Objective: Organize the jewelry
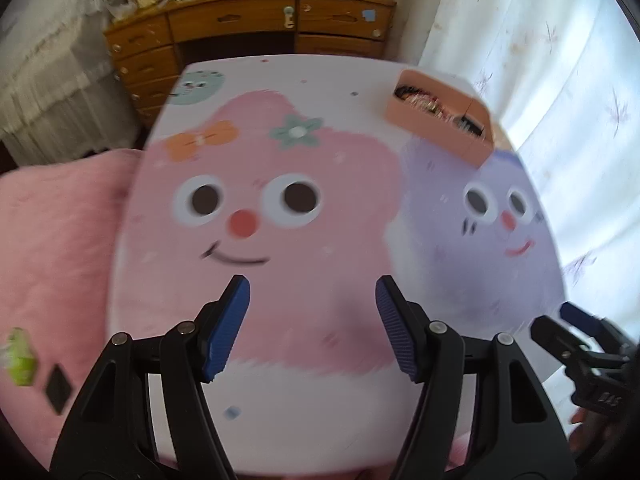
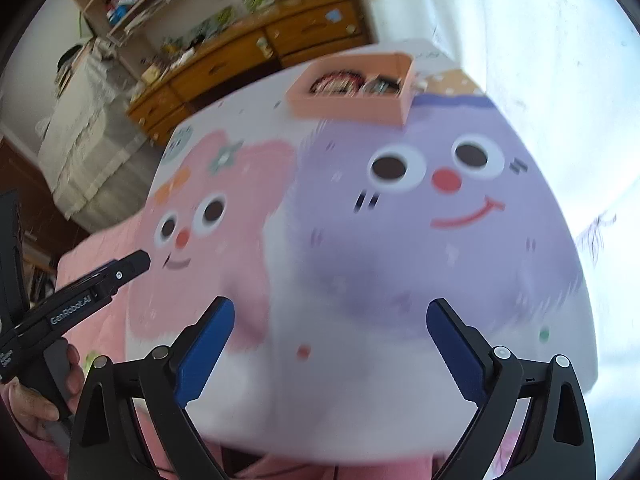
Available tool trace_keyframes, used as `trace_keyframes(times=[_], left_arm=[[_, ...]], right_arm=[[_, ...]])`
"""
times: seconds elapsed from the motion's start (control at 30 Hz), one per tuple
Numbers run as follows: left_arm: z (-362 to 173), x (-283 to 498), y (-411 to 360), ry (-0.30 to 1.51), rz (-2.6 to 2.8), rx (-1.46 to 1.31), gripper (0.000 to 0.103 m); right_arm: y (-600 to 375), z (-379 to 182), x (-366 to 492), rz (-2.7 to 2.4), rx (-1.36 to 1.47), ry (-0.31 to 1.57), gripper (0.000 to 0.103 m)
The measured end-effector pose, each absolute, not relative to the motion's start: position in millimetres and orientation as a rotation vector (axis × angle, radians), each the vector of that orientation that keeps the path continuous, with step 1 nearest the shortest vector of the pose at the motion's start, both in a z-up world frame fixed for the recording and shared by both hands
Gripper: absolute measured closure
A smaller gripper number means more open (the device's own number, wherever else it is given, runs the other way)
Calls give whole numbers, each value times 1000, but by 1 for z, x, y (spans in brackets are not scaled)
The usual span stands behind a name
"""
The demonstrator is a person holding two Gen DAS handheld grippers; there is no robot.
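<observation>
Both jaws spread, empty; "GenRobot.AI" on left gripper (image 2: pixel 132 266); right gripper (image 2: pixel 330 344).

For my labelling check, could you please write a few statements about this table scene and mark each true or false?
1. The left tool is open with nothing between its pads. True.
2. The right tool grips a necklace. False: it is open and empty.
3. The orange box sits at the table's far side, above the purple face. True.
4. The box is empty. False: it holds items, though blur hides which.
5. Jewelry lies scattered over the pink face. False: none shows there.
</observation>
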State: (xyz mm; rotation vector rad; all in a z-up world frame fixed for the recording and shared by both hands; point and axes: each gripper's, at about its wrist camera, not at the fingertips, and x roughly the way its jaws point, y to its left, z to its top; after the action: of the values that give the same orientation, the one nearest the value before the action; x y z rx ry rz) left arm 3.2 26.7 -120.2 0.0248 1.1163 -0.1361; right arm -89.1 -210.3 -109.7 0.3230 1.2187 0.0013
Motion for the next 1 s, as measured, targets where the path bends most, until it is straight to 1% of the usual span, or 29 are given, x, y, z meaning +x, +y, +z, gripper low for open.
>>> trace_keyframes(times=[0.1,0.17,0.23,0.3,0.4,0.53,0.63,0.7,0.77,0.87,0.9,1.0], left_arm=[[-110,-32,38,1158,-100,24,40],[-101,-48,39,1175,-82,-1,38],[-86,-58,33,1151,-72,-2,28],[-64,-60,26,1098,-82,19,24],[-35,-49,7,1106,-159,-17,24],[-5,-52,-10,1055,-171,-63,24],[-1,-60,-25,1052,-161,9,22],[-2,-62,-29,1061,-129,10,21],[-3,-70,-32,1066,-96,9,19],[0,-75,-29,1044,-78,-7,2],[-2,-76,-28,1041,-76,-10,0],[-3,-79,-28,1036,-67,-9,0]], right_arm=[[-192,-93,-108,33,245,1263,4],[-184,-75,-119,59,221,1260,2],[-184,-58,-122,79,212,1236,1],[-186,-33,-121,83,174,1179,1],[-193,0,-117,125,174,1126,1],[-199,28,-119,128,186,1110,0],[-203,38,-122,114,181,1092,0],[-208,39,-123,99,182,1099,0],[-211,41,-124,74,162,1107,0],[-211,42,-126,89,146,1083,0],[-209,46,-128,95,131,1076,0],[-207,47,-132,84,109,1064,0]])
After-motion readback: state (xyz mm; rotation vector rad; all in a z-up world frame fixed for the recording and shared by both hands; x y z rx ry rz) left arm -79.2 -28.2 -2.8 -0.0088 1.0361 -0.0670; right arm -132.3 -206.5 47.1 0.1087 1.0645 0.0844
